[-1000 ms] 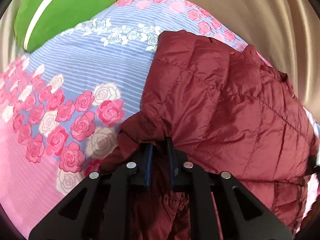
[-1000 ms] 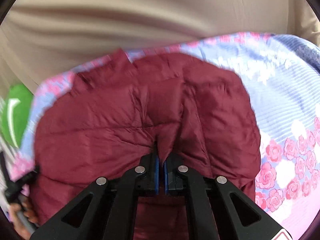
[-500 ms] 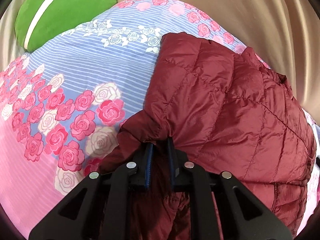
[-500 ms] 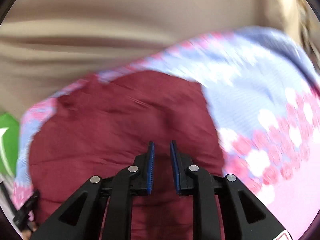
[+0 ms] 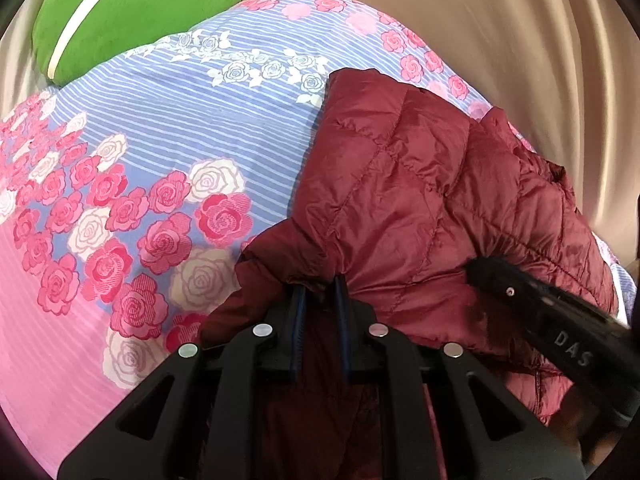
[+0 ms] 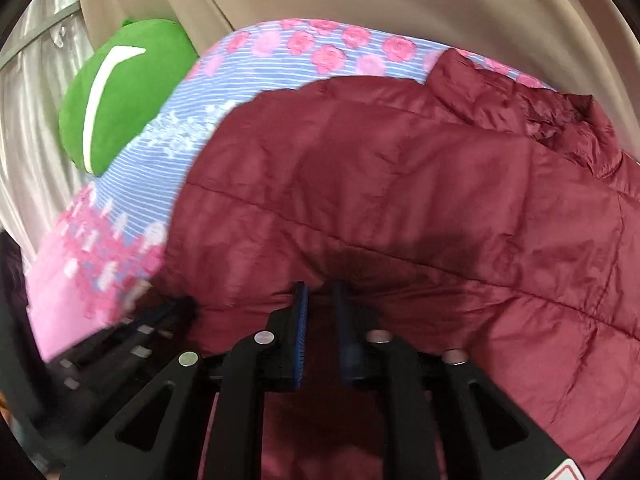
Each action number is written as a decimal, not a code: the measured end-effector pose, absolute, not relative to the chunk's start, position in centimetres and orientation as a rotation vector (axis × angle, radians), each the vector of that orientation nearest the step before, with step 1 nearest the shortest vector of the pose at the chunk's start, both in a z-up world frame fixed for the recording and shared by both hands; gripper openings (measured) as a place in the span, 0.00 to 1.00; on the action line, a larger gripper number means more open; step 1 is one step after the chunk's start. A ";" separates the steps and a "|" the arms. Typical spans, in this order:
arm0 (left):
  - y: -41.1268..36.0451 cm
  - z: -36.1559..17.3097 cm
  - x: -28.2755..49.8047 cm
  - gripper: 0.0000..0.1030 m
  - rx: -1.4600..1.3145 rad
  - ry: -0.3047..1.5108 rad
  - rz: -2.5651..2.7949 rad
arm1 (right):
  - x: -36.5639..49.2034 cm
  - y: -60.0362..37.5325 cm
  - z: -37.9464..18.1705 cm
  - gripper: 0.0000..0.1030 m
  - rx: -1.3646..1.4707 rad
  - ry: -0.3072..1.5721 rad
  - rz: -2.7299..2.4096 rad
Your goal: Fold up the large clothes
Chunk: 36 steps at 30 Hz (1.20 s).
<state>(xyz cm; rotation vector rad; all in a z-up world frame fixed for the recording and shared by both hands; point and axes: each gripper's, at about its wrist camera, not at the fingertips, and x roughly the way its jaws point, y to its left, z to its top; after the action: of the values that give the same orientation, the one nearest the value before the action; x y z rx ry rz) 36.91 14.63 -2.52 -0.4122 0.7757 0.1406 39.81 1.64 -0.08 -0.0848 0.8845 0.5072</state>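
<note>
A maroon quilted puffer jacket (image 5: 420,200) lies folded on the floral bedsheet (image 5: 180,128). My left gripper (image 5: 320,292) is shut on a bunched fold at the jacket's near left corner. In the same view, my right gripper's black finger (image 5: 520,284) comes in from the right and rests against the jacket's near edge. In the right wrist view the jacket (image 6: 400,200) fills the frame. My right gripper (image 6: 320,290) has its jaws closing on a fold of the near edge. The left gripper (image 6: 176,308) shows blurred close by at the left.
A green pillow (image 5: 120,12) with a white stripe lies at the far left of the bed, also the green pillow (image 6: 120,92) in the right wrist view. Beige curtains (image 5: 520,48) hang behind the bed. Bare sheet stretches left of the jacket.
My right gripper let go of the fold at the jacket's middle, opened, swung across to beside the left gripper and closed on the near edge. The left gripper kept its hold.
</note>
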 end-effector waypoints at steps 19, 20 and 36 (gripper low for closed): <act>14.5 -2.7 37.4 0.17 -0.385 0.779 0.140 | 40.3 -8.5 6.9 0.22 0.075 0.790 0.424; 14.6 -2.7 37.3 0.17 -0.390 0.777 0.137 | 40.6 -6.3 6.6 0.22 0.050 0.803 0.461; 15.4 -2.9 37.1 0.16 -0.442 0.764 0.115 | 48.3 7.3 1.2 0.13 0.057 0.929 0.485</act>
<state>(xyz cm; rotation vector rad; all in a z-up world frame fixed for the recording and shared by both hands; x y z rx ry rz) 37.09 15.37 -2.91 -0.4415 0.7642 0.1152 48.26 7.26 1.18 0.0570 0.9290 0.4849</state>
